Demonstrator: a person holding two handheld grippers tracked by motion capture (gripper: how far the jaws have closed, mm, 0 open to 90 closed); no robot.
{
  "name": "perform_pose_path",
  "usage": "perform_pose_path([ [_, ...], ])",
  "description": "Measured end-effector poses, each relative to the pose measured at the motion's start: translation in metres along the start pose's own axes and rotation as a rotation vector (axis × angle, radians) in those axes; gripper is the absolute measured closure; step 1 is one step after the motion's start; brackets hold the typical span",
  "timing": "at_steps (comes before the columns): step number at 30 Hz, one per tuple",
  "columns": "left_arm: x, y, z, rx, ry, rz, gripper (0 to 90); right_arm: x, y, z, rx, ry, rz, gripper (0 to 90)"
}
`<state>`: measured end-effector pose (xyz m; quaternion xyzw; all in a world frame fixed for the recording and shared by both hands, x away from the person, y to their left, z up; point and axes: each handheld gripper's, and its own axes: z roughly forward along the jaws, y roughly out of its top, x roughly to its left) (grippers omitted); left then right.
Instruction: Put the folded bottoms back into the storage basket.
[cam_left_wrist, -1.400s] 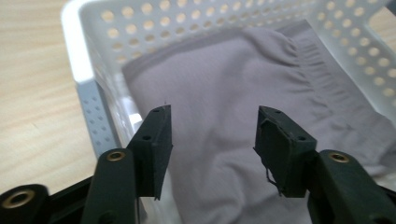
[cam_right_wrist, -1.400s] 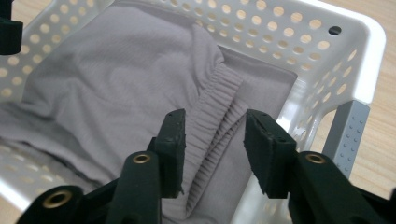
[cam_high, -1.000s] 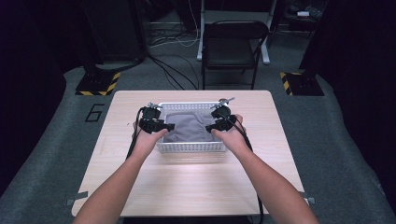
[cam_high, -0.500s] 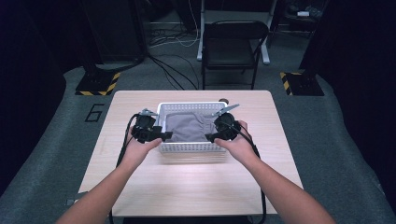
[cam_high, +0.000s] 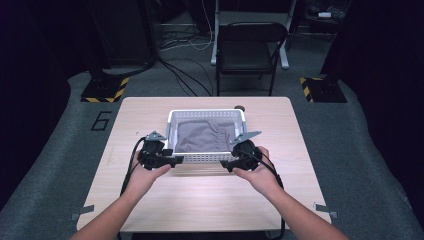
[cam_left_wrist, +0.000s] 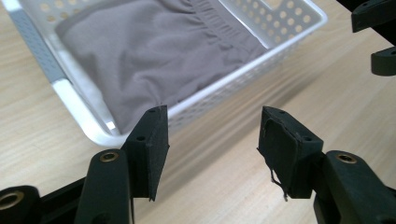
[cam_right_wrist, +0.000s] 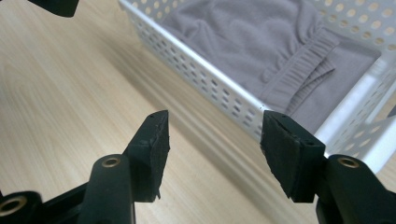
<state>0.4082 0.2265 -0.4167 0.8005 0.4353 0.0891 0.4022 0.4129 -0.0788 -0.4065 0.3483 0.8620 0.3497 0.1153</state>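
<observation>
- Your left gripper (cam_high: 171, 161) and right gripper (cam_high: 226, 164) hang at the two near corners of the white perforated plastic basket (cam_high: 206, 158), which sits mid-table on the pale wooden table (cam_high: 210, 200), a bit toward the far edge.
- Both claws are released, jaws standing apart with nothing between the pads. The right one's jaws have just been opening a touch, and they're empty too.
- The folded grey cloth garment with the elastic waistband (cam_high: 205, 135) is lying flat inside the basket, so my guess is the step now is either backing off or grabbing the basket's near wall.
- If you're going for the basket, I'd come in level from both ends at once and bite the rim, not the holes, so it doesn't twist.
- Keep your pads off the cloth; in the left gripper view the fabric (cam_left_wrist: 154, 51) rides right up against the near corner.
- Orientation: the basket's long axis runs left-right across the table, parallel to the near edge.
- The garment follows it, with the gathered waistband (cam_right_wrist: 306, 56) toward your right-hand end.
</observation>
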Motion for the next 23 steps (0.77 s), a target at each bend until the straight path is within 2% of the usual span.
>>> perform_pose_path([
  [4,-0.002,-0.014,0.003,-0.003,-0.008,0.026,43.0,0.007,-0.014,0.000,-0.024,-0.001,-0.003,42.0],
  [5,-0.003,-0.022,0.004,0.010,0.002,0.035,43.0,0.009,-0.021,0.002,-0.033,-0.002,0.011,42.0],
  [7,-0.002,-0.026,0.005,0.017,0.007,0.046,43.0,0.009,-0.024,0.002,-0.027,0.003,0.007,42.0],
  [8,-0.003,-0.030,0.006,0.017,0.005,0.038,43.0,0.010,-0.027,0.004,-0.031,0.000,0.019,42.0],
  [10,-0.002,-0.038,0.008,0.017,0.019,0.045,43.0,0.010,-0.033,0.006,-0.028,-0.006,0.014,42.1],
  [15,0.002,-0.056,0.010,0.003,0.001,-0.001,42.9,0.011,-0.044,0.009,-0.030,-0.018,0.031,42.1],
  [16,0.003,-0.060,0.011,-0.007,0.008,-0.016,42.8,0.010,-0.046,0.010,-0.035,-0.017,0.022,42.1],
  [19,0.006,-0.068,0.012,-0.001,0.007,-0.029,42.7,0.012,-0.054,0.012,-0.027,-0.032,0.043,41.7],
  [23,0.010,-0.077,0.013,0.000,0.015,-0.040,40.4,0.014,-0.066,0.018,-0.011,-0.057,0.029,40.4],
])
